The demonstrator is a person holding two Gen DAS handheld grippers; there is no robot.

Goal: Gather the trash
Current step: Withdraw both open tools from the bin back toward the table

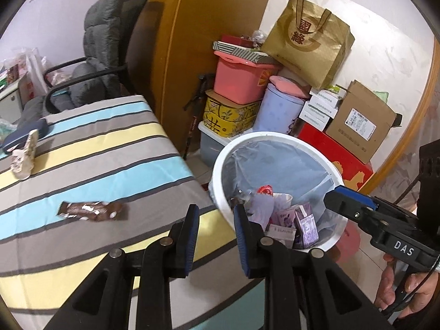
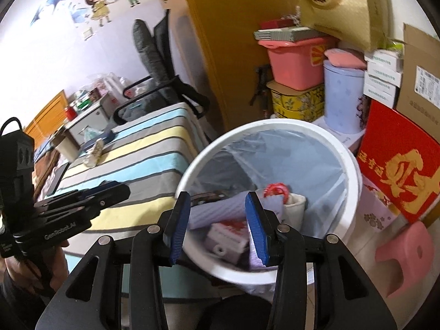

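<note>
**A:** What do I have on the left wrist view?

**B:** My left gripper (image 1: 216, 217) sits low in the middle of the frame, fingers spread, nothing between them. Just beyond them, left of centre, a brown snack wrapper (image 1: 92, 211) lies flat on the striped cloth of the desk (image 1: 115, 143). Further up at the left edge a pale crumpled wrapper (image 1: 24, 156) lies on the same cloth, near a dark blue case (image 1: 26, 135).

**A:** And the bin?

**B:** The white trash bin (image 1: 220, 170) stands right of centre, just beside the desk's edge, lined with a clear bag. Inside I see purple cartons (image 1: 302, 221), a red bit and some pale paper. My right gripper (image 1: 338, 199) comes in from the right edge with its tip over the bin's rim.

**A:** Right wrist view?

**B:** My right gripper (image 2: 217, 220) is spread too, fingers empty, aimed into the bin (image 2: 354, 176) at lower centre. The contents there are motion-blurred, so I can only make out a purple sheet and possibly a red-and-white box. The left gripper (image 2: 110, 192) shows at the left edge, over the desk (image 2: 154, 148).

**A:** Around the bin?

**B:** A red box (image 2: 398, 170) at the right, a pink stool (image 2: 404, 255) at lower right.
</note>
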